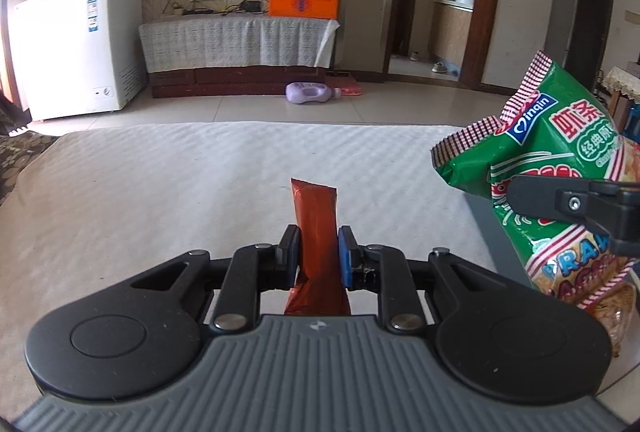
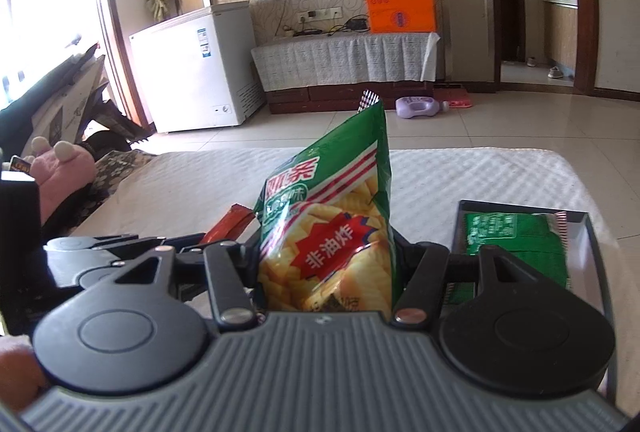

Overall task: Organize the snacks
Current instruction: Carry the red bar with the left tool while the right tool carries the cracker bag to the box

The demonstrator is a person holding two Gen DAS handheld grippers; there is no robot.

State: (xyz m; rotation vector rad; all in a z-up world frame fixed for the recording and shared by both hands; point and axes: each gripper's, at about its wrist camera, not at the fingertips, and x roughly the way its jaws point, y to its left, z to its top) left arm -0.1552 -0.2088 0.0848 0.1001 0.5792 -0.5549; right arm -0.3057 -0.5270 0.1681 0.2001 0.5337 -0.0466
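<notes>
While both fingers are clamping snacks, the tray (image 2: 592, 232) is lying right-forward of the right gripper (image 2: 326, 252) holding the green bag (image 2: 332, 224), farther from the left gripper (image 1: 318, 252) pinching the red packet (image 1: 316, 220).

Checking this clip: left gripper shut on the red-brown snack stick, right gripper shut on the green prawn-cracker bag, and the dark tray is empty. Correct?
Not quite: the dark tray already holds a green packet, seen in the right wrist view. The left gripper on the red-brown snack stick and the right gripper on the green prawn-cracker bag are correct.
</notes>
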